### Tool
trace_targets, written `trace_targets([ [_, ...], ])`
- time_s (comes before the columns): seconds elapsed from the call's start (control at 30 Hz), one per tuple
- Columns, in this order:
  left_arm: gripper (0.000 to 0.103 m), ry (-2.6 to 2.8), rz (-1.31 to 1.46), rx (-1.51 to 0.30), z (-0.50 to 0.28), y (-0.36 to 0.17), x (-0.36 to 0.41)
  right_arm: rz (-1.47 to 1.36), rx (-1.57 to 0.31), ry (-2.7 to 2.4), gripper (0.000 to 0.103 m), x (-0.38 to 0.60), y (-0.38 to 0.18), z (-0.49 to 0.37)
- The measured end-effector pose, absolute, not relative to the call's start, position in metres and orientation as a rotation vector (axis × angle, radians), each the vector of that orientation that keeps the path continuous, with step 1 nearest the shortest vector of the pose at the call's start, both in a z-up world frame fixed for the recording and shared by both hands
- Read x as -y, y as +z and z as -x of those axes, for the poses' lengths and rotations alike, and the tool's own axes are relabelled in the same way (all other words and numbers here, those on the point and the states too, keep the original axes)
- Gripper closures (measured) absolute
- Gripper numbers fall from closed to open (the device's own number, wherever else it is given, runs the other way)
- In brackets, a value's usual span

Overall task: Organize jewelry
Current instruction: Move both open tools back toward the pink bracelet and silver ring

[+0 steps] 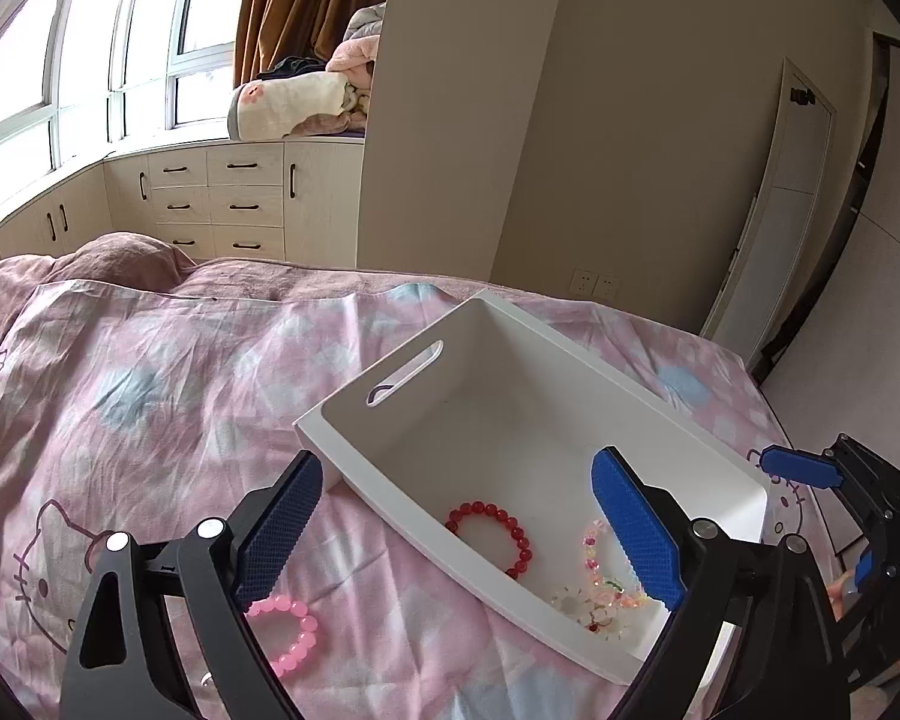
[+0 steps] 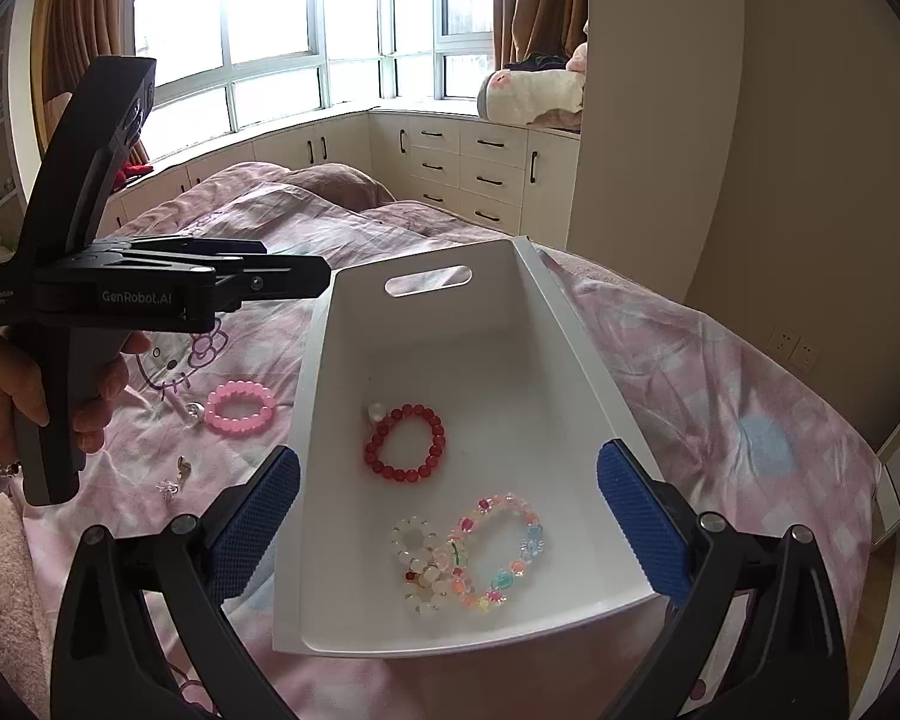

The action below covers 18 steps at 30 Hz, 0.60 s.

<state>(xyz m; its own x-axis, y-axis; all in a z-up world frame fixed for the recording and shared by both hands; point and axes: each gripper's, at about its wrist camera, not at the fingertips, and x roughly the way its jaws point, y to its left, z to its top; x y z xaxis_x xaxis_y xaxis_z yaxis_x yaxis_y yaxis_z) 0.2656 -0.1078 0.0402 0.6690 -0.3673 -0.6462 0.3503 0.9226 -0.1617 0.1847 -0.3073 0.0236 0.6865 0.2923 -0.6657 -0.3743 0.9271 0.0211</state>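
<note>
A white bin (image 1: 426, 402) (image 2: 582, 348) sits on the pink bedspread. Inside lie a red bead bracelet (image 1: 495, 534) (image 2: 405, 443), a multicolour bead bracelet (image 2: 498, 552) (image 1: 594, 552) and a white flower bracelet (image 2: 417, 564) (image 1: 588, 612). A white pearl (image 2: 377, 413) lies next to the red one. A pink bead bracelet (image 1: 288, 630) (image 2: 240, 407) lies on the bed left of the bin. My left gripper (image 1: 456, 534) is open and empty above the bin's left wall. My right gripper (image 2: 450, 516) is open and empty above the bin's near end.
Small clear and metal trinkets (image 2: 177, 477) and a clear bead (image 2: 193, 411) lie on the bedspread near the pink bracelet. The left gripper's body (image 2: 90, 294) shows in the right wrist view at left. Cabinets with drawers (image 2: 474, 174) and windows stand behind the bed.
</note>
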Motion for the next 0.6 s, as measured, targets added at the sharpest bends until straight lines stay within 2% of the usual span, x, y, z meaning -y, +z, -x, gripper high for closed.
trace_targets([
  [0.27,0.009,-0.254,0.038,-0.723,-0.241,0.048,0.021,0.156,-0.650,0.389,0.005,0.270,0.035,-0.165],
  [0.6,0.009,-0.147,0.032,-0.788,-0.193,0.019,-0.053,0.169,-0.644,0.505,0.005,0.207,0.048,-0.154],
])
